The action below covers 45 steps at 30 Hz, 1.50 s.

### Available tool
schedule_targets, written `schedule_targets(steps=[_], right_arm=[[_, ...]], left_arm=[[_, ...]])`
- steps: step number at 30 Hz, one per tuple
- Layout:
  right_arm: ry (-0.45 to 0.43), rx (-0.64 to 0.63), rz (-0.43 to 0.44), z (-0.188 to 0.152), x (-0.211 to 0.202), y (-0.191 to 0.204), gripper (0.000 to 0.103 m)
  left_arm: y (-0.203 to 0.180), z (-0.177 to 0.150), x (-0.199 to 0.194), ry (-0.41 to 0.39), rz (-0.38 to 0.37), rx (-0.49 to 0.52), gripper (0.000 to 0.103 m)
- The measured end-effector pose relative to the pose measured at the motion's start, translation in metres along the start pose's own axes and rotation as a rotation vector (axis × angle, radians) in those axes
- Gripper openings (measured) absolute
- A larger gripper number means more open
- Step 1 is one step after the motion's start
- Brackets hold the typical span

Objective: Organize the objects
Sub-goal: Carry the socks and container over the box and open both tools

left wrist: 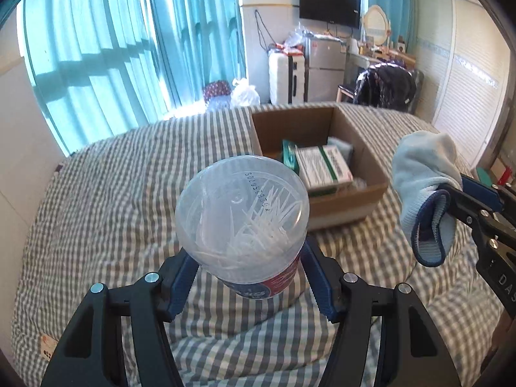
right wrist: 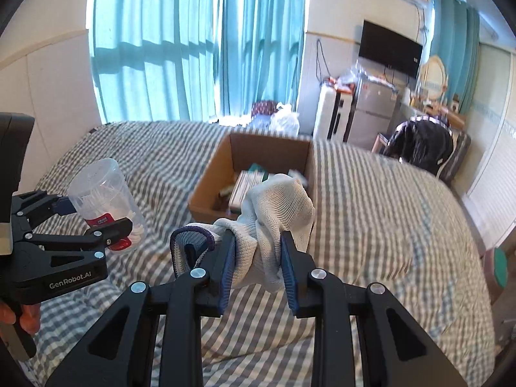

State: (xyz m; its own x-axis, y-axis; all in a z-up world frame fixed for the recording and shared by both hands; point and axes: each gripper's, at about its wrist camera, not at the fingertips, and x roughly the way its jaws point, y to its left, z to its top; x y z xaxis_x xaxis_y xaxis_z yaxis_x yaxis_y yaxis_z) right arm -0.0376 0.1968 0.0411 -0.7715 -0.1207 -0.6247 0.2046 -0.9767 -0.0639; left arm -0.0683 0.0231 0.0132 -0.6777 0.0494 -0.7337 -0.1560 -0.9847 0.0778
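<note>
Above the striped bed [right wrist: 371, 193], my left tool [left wrist: 250, 277] grips the clear jar [left wrist: 242, 219] and my right tool [right wrist: 256, 258] pinches the glove [right wrist: 277, 206], both carried toward the box [right wrist: 206, 190].

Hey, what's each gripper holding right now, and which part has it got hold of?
Left gripper: clear plastic jar, gripped around its red-labelled end. Right gripper: white knit glove, pinched across its bunched middle, near the blue cuff.
</note>
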Motion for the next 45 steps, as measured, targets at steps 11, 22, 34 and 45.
schedule_targets(steps=[11,22,34,45], right_arm=[[-0.067,0.002,0.015,0.072,0.025,-0.030,0.026],[-0.008,0.048,0.031,0.121,0.142,-0.064,0.026],[0.068,0.093,0.048,0.116,0.225,-0.080,0.026],[0.053,0.134,0.075,0.124,0.236,-0.070,0.036]], left_arm=[[-0.014,0.079,0.030,-0.060,-0.027,0.013,0.064],[-0.037,0.126,0.118,-0.029,-0.062,0.041,0.064],[-0.034,0.129,0.178,0.024,-0.100,0.042,0.064],[-0.027,0.117,0.191,0.074,-0.109,0.018,0.065]])
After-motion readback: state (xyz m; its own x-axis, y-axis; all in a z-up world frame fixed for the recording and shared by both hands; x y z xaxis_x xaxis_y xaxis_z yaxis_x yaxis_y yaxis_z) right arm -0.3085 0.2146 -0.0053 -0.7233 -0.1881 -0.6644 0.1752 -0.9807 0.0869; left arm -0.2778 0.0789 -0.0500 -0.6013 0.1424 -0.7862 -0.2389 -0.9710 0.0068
